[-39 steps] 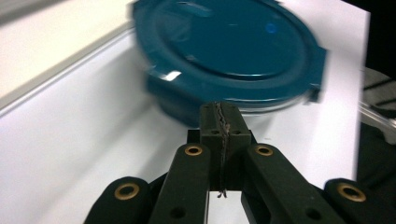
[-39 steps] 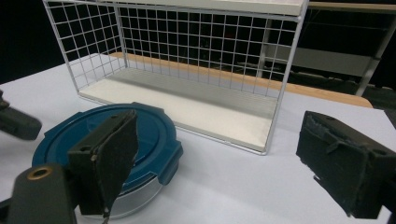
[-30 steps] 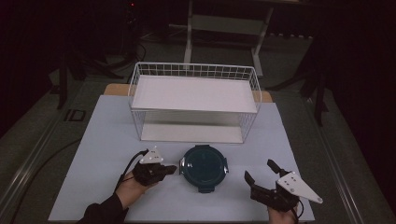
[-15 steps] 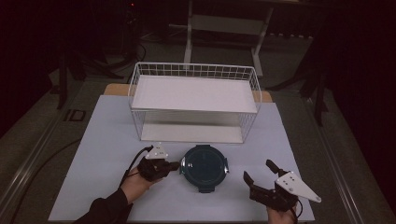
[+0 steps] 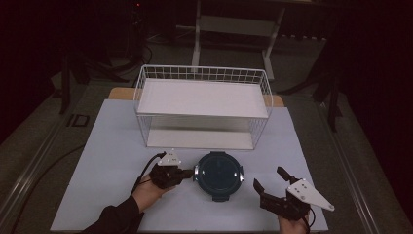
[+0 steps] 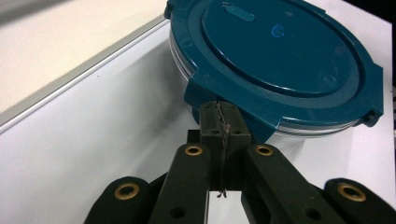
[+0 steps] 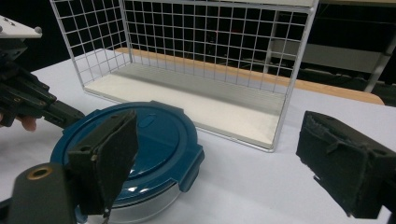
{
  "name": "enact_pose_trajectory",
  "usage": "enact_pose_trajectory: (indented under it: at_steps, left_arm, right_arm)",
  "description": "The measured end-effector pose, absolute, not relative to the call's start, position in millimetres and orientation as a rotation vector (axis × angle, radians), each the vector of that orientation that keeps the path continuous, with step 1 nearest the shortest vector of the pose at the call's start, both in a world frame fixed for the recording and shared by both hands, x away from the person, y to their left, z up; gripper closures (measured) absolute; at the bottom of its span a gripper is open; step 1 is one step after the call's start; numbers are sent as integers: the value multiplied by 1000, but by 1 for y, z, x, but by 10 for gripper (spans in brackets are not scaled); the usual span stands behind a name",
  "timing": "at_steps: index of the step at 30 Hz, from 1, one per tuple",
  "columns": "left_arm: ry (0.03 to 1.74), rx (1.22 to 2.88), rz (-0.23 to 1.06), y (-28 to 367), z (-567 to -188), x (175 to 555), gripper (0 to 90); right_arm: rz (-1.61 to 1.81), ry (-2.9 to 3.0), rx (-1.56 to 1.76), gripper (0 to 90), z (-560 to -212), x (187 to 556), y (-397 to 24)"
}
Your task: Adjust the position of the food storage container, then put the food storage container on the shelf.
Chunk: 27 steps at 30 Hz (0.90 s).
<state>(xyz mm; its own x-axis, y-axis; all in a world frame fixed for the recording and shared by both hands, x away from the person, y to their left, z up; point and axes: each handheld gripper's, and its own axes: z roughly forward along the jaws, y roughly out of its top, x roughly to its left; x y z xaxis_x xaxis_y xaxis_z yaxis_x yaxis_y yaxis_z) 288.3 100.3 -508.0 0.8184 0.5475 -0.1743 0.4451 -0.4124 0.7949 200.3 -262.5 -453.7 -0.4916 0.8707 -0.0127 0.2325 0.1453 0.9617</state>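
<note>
Your left tongs (image 5: 189, 172) are pressed together, jaw against jaw, with their tips at the left edge of the round teal container (image 5: 218, 174). In the left gripper view the closed tips (image 6: 220, 122) meet just under one of the lid's clip tabs (image 6: 212, 91); whether they pinch the tab or only touch it is hard to make out. Your right tongs (image 5: 272, 182) stand wide apart and hold nothing, resting on the surface (image 5: 112, 141) to the right of the container and clear of it.

The container sits on the surface just in front of the white wire rack (image 5: 202, 105), about midway along it. The right gripper view shows the container's clear lower wall (image 7: 154, 198) under the teal lid, which the high view does not reveal, and also your left tongs (image 7: 60, 114) reaching its far rim. Your right hand (image 5: 292, 225) is cut off at the bottom edge of the high view.
</note>
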Motion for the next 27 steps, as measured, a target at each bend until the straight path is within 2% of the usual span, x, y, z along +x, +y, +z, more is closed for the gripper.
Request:
enact_pose_trajectory:
  at_steps: [2, 3, 5, 6, 9, 11, 15, 20, 27]
  left_arm:
    - [731, 2070, 137, 101, -508, 289, 893]
    - [734, 2067, 151, 102, -507, 289, 850]
    - [737, 2053, 151, 105, -506, 290, 688]
    - [771, 2018, 171, 111, -503, 291, 688]
    - [797, 1966, 173, 120, -495, 291, 521]
    - [789, 1944, 169, 123, -488, 288, 337]
    - [735, 1945, 110, 121, -474, 283, 124]
    - [684, 1975, 57, 107, -464, 279, 24]
    - [690, 1951, 24, 99, -460, 285, 20]
  right_arm:
    - [1371, 1825, 1054, 125, -454, 200, -263]
    - [1371, 1825, 1054, 125, -453, 200, -264]
    - [1372, 1827, 1053, 125, -453, 201, -264]
    - [1378, 1836, 1050, 125, -453, 201, -265]
    - [1402, 1878, 1033, 117, -454, 204, -266]
    - [1395, 1875, 1022, 114, -455, 204, -265]
    - [1391, 1863, 1011, 107, -452, 205, -265]
    - [1403, 1878, 963, 108, -446, 205, -258]
    - [1413, 1856, 901, 108, -435, 207, -252]
